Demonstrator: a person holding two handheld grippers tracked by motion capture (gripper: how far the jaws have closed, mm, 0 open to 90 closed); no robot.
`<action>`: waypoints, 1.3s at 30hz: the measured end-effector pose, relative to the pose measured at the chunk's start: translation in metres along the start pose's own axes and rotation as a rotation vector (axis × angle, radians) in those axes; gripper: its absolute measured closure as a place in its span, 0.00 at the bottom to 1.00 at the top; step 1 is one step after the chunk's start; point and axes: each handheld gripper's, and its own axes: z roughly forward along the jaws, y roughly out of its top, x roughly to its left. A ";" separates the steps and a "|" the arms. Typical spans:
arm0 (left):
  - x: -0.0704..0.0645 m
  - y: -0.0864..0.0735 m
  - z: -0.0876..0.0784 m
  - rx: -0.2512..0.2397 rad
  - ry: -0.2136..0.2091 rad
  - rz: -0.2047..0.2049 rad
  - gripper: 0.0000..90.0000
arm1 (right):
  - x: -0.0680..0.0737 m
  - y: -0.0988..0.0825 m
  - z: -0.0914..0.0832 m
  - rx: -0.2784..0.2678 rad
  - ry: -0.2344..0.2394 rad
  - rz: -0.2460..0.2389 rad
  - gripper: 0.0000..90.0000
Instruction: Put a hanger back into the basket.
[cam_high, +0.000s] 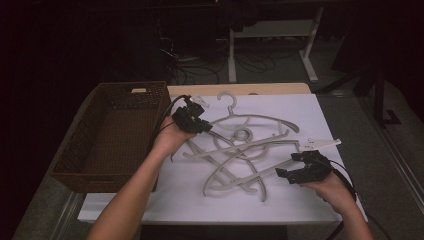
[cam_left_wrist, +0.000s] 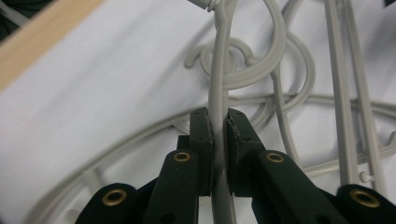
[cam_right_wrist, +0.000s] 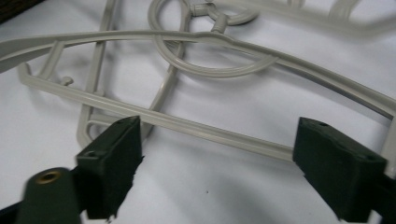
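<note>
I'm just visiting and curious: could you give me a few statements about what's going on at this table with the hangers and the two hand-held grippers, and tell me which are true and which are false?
1. The left gripper is clamped on a grey plastic hanger. True.
2. The right gripper is squeezed shut on a hanger. False: its jaws stand wide apart, with a hanger bar passing behind them and nothing pressed.
3. The wicker basket already holds several hangers. False: it looks empty; the hangers lie tangled on the white tabletop.
4. The basket sits at the left side of the table. True.
5. The hangers are bright red. False: they are pale grey.
</note>
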 end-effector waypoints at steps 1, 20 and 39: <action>0.001 0.003 -0.006 -0.002 0.005 0.002 0.92 | 0.001 0.000 0.002 0.000 -0.016 0.001 0.14; 0.051 -0.024 -0.119 -0.116 0.097 -0.065 0.92 | 0.007 -0.005 0.018 -0.013 -0.067 -0.040 0.00; 0.120 -0.143 -0.227 -0.179 0.320 -0.288 0.92 | 0.003 -0.007 0.020 -0.015 -0.085 -0.015 0.00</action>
